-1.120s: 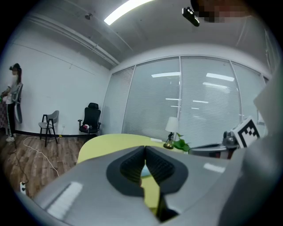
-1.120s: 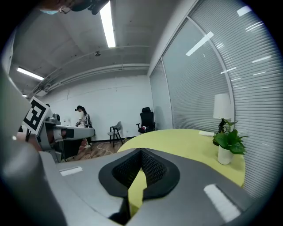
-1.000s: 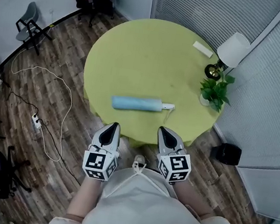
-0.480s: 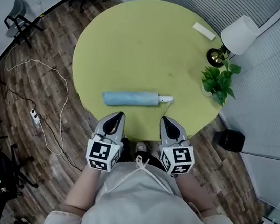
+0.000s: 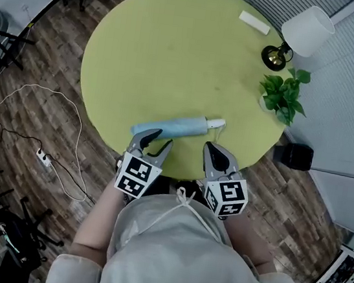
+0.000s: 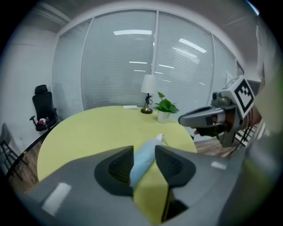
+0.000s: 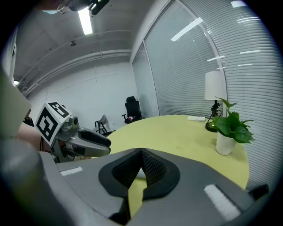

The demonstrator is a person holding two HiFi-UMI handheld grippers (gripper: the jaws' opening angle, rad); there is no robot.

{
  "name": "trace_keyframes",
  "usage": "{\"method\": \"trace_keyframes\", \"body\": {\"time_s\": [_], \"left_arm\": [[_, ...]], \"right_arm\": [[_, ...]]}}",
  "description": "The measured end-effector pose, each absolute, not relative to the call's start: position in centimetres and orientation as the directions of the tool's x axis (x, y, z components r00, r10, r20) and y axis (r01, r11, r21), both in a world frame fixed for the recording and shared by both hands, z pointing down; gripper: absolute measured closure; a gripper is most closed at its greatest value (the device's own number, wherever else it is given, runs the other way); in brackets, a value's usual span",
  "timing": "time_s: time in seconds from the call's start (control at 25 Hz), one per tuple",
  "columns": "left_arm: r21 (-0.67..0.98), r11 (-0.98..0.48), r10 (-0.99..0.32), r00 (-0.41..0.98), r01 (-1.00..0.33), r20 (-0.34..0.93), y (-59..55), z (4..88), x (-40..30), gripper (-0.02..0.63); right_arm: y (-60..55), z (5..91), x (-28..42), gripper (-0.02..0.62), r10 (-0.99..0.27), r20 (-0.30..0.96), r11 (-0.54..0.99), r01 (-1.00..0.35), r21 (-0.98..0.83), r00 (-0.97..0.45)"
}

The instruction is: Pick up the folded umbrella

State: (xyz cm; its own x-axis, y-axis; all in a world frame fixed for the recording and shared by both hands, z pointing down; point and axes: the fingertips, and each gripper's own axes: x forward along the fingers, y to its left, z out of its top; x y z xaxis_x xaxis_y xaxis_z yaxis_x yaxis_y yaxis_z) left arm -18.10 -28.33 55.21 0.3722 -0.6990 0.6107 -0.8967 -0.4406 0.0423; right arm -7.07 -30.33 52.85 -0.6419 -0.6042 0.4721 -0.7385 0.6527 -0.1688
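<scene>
A folded light-blue umbrella (image 5: 169, 127) with a white handle (image 5: 216, 123) lies near the front edge of the round yellow-green table (image 5: 176, 52). My left gripper (image 5: 154, 142) has its tips just short of the umbrella's left part, and its jaws are opening. In the left gripper view the umbrella (image 6: 142, 164) shows in the gap of the left gripper (image 6: 143, 150), and the pads do not press on it. My right gripper (image 5: 213, 150) hovers over the table edge just below the handle, shut with nothing in it. In the right gripper view the right gripper (image 7: 140, 153) has its jaws meeting.
At the table's far right stand a white-shaded lamp (image 5: 306, 31) and a potted plant (image 5: 282, 97); a small white block (image 5: 254, 22) lies at the back. On the wood floor are a black bin (image 5: 292, 156), cables with a power strip (image 5: 44, 159), and office chairs (image 5: 1, 41).
Both grippers have moved forward from the table's edge toward the umbrella. The left jaws, shut before, now stand apart. The umbrella has not moved on the table.
</scene>
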Motion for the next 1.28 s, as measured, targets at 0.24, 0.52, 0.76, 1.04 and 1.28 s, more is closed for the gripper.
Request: {"method": "trace_keyframes", "body": {"time_s": [0.24, 0.52, 0.76, 1.04, 1.28], "left_arm": [[-0.029, -0.668, -0.499, 0.419, -0.744, 0.758, -30.0, 59.6, -18.5, 0.296], [-0.055, -0.827, -0.308, 0.371, -0.559, 0.876, -31.3, 64.6, -17.8, 0.222], [0.0, -0.89, -0.178, 0.346, -0.456, 0.921, -32.4, 68.0, -16.1, 0.226], [0.043, -0.914, -0.09, 0.304, -0.404, 0.949, -32.6, 71.1, -15.3, 0.27], [0.068, -0.914, -0.071, 0.325, -0.399, 0.943, -32.6, 71.7, -15.0, 0.268]], "right_arm": [[-31.1, 54.6, -8.5, 0.595, -0.61, 0.512, 0.615, -0.769, -0.175, -0.605], [-31.6, 56.3, -9.0, 0.595, -0.617, 0.545, 0.57, -0.8, -0.19, -0.569], [-31.8, 57.9, -8.3, 0.595, -0.621, 0.57, 0.52, -0.827, -0.213, -0.538], [-32.5, 58.7, -7.2, 0.595, -0.635, 0.579, 0.477, -0.849, -0.227, -0.511], [-33.0, 59.0, -6.2, 0.595, -0.639, 0.588, 0.463, -0.858, -0.221, -0.496]]}}
